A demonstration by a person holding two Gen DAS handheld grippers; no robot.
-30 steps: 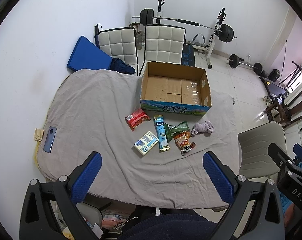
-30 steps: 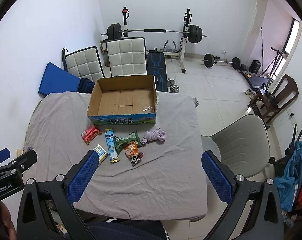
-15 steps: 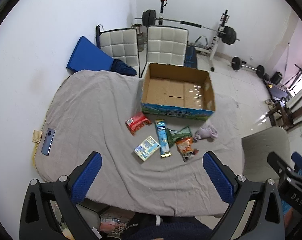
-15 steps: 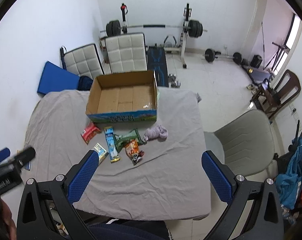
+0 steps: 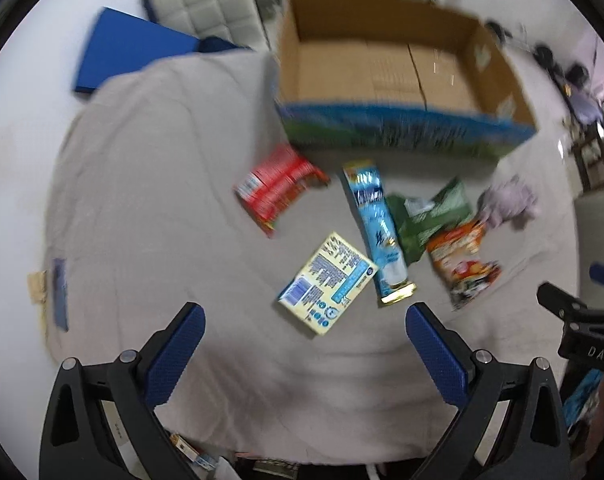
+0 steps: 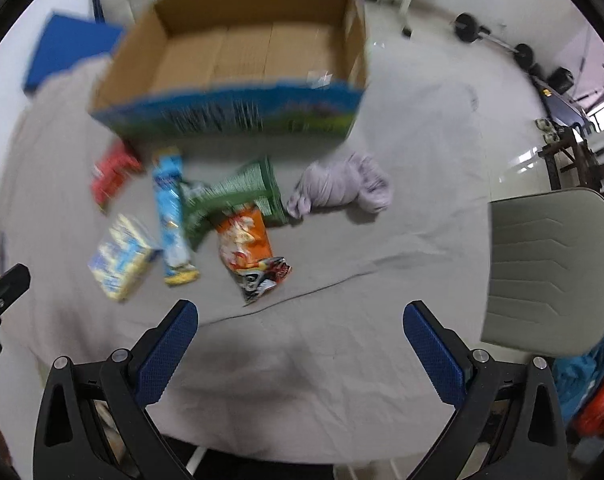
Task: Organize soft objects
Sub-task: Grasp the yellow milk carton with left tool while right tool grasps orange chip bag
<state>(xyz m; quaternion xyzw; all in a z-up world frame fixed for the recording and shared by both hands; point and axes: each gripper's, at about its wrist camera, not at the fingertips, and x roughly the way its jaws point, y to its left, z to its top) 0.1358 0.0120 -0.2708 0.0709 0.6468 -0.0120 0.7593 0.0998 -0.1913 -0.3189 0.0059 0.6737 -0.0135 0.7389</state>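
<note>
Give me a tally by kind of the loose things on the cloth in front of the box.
Snack packets: 4 - red packet, blue packet, green packet, orange packet
Small carton: 1 - yellow carton
Cloth bundle: 1 - lilac bundle
Total: 6, all outside the cardboard box. Both views are motion-blurred.

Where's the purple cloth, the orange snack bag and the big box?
purple cloth (image 6: 342, 186): right wrist view, middle of the bundle.
orange snack bag (image 6: 244, 240): right wrist view, orange front.
cardboard box (image 6: 242, 114): right wrist view, printed near wall.
</note>
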